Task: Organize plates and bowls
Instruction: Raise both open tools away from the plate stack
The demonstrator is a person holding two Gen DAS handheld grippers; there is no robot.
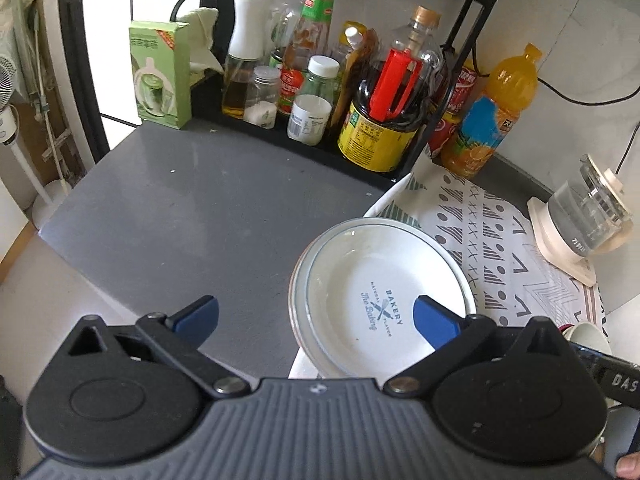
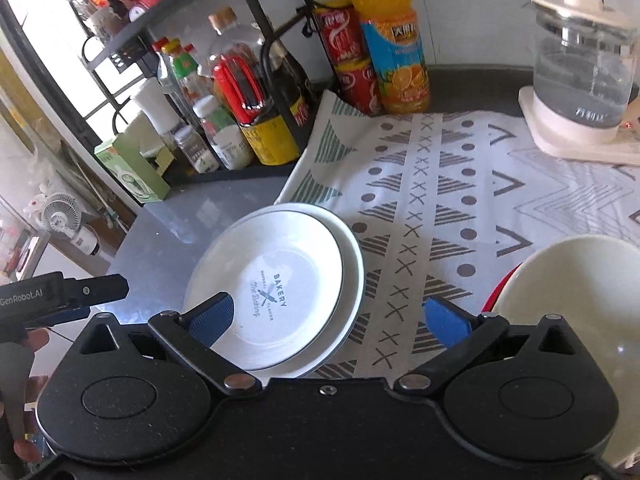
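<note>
A stack of white plates (image 1: pixel 360 280) (image 2: pixel 276 276), the top one dark-rimmed with a "BAKERY" print, rests partly on the grey counter (image 1: pixel 192 208) and partly on a patterned cloth (image 2: pixel 440 200). My left gripper (image 1: pixel 316 320) hovers open above the stack's near-left edge, with nothing between its blue pads. In the right wrist view my right gripper (image 2: pixel 328 318) is also open and empty over the stack's near-right rim. A cream bowl (image 2: pixel 568 300) (image 1: pixel 586 336) sits on something red to the right of the plates. The other gripper's body shows at each view's edge.
A black rack (image 2: pixel 224 174) crowded with sauce bottles and jars lines the back. An orange drink bottle (image 2: pixel 394 40) and red cans (image 2: pixel 352 60) stand beside it. A glass kettle (image 2: pixel 580 72) sits at the back right and a green box (image 1: pixel 160 76) at the back left. The counter drops off on the left.
</note>
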